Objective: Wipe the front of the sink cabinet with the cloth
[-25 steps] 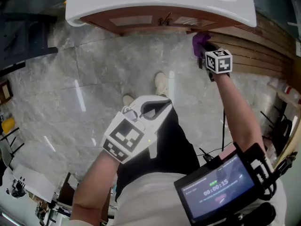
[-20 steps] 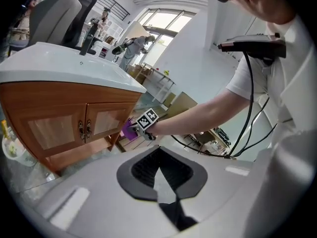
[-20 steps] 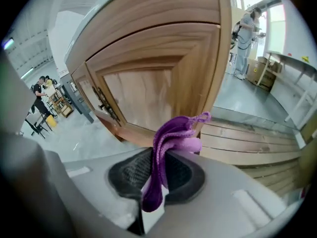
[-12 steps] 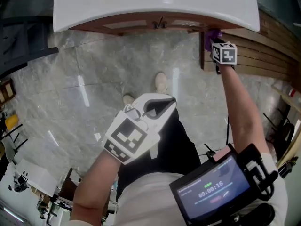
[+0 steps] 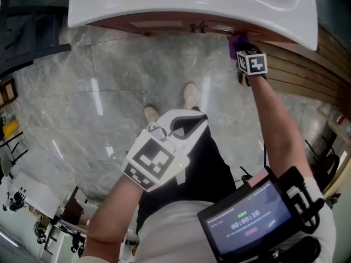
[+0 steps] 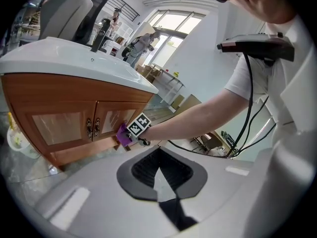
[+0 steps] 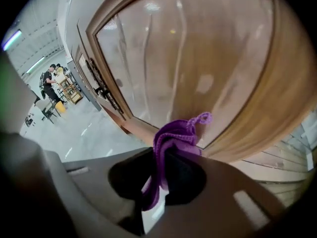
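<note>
pinching purple cloth (image 7: pixel 171 138), r gripper (image 7: pixel 163 175) at lower edge of cabinet door (image 7: pixel 198 58); l gripper (image 6: pixel 166 192) clenched empty over open floor (image 5: pixel 109 92); screen (image 5: pixel 249 219) reads 00:00:16.

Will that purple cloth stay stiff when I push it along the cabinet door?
Probably floppy: the purple knitted cloth bunches and droops between the right hand-held gripper's jaws. Likely light, and its loose loop may snag on the wooden cabinet door's frame.
</note>
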